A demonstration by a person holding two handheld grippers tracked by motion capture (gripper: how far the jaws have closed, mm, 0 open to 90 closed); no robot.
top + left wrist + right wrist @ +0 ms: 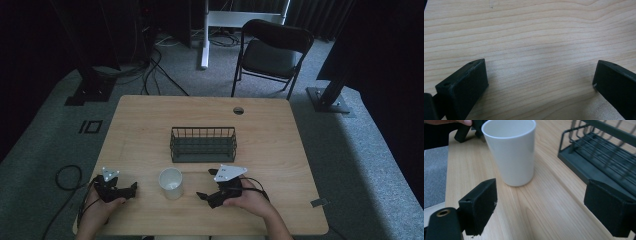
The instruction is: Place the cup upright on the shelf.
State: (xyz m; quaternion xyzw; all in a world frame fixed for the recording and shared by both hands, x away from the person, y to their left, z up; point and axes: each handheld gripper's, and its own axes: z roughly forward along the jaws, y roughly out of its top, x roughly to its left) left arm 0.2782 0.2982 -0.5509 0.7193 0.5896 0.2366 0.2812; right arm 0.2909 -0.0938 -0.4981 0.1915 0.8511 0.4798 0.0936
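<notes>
A white cup (171,182) stands upright on the wooden table (150,120), near its front edge, between both grippers. My left gripper (127,194) rests on the table left of the cup, open, with bare wood between its jaws (540,75). My right gripper (205,184) lies right of the cup, open and pointing at it. In the right gripper view the cup (510,150) stands a short way ahead of the spread jaws, apart from them. A black wire basket (203,144) sits behind the cup at mid-table, empty.
The basket (604,157) lies to the right in the right gripper view. A black folding chair (272,52) and a white desk leg (204,35) stand on the carpet beyond the table. Cables trail on the floor at left (67,175).
</notes>
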